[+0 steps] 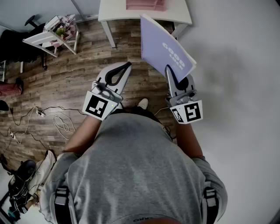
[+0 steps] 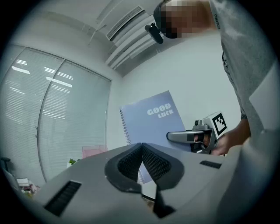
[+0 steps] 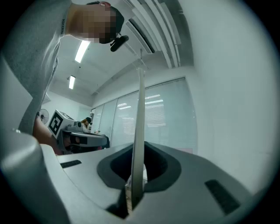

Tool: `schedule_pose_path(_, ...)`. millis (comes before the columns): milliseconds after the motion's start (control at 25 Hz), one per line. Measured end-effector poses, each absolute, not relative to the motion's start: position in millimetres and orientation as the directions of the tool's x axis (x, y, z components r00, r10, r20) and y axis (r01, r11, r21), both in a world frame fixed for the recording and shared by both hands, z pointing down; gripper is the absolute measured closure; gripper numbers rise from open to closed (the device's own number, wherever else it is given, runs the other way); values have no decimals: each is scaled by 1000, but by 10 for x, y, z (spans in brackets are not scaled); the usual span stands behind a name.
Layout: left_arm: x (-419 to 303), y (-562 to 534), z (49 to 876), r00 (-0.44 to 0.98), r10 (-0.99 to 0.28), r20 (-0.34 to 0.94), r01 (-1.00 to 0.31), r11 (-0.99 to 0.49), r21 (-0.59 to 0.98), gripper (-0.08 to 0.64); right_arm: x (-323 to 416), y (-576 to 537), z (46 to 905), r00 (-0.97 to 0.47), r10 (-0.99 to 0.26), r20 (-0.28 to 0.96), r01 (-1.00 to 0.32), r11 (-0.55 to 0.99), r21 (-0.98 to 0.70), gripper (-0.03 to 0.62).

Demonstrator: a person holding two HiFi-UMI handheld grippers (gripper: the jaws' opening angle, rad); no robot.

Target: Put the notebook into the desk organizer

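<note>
A lavender spiral notebook (image 1: 164, 46) with "GOOD LUCK" on its cover is held up in the air, and my right gripper (image 1: 169, 70) is shut on its lower edge. In the right gripper view the notebook (image 3: 140, 109) stands edge-on, pinched between the jaws of the right gripper (image 3: 137, 144). My left gripper (image 1: 128, 64) hovers to the left of it, shut with nothing in it. Its jaws meet at the tips in the left gripper view (image 2: 141, 146), with the notebook (image 2: 153, 120) beyond. The pink desk organizer (image 1: 146, 4) sits on a white desk (image 1: 113, 11) ahead.
A small white side table (image 1: 57, 33) with plants stands at the far left on the wooden floor. Cables (image 1: 57, 118) trail across the floor at the left, with a bag (image 1: 22, 183) at the lower left. A white wall (image 1: 236, 65) runs along the right.
</note>
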State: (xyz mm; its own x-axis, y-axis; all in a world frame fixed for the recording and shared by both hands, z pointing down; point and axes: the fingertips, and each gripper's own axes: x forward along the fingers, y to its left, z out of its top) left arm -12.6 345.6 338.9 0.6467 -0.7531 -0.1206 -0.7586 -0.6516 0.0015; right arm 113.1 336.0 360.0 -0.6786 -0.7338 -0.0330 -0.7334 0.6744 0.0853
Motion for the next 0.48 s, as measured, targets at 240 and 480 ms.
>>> schedule_pose_path(240,-156,3453,3471,640,-759,-119,-762,-647,25,540,1138,3411,3595,-678,-734,-35,-734,674,87,554)
schedule_pose_path(480,-112,3457,3546,635,-765,-105,-766,-641,40,540,1239,3426,3619,-681,-731,-50,-733,679,48,554)
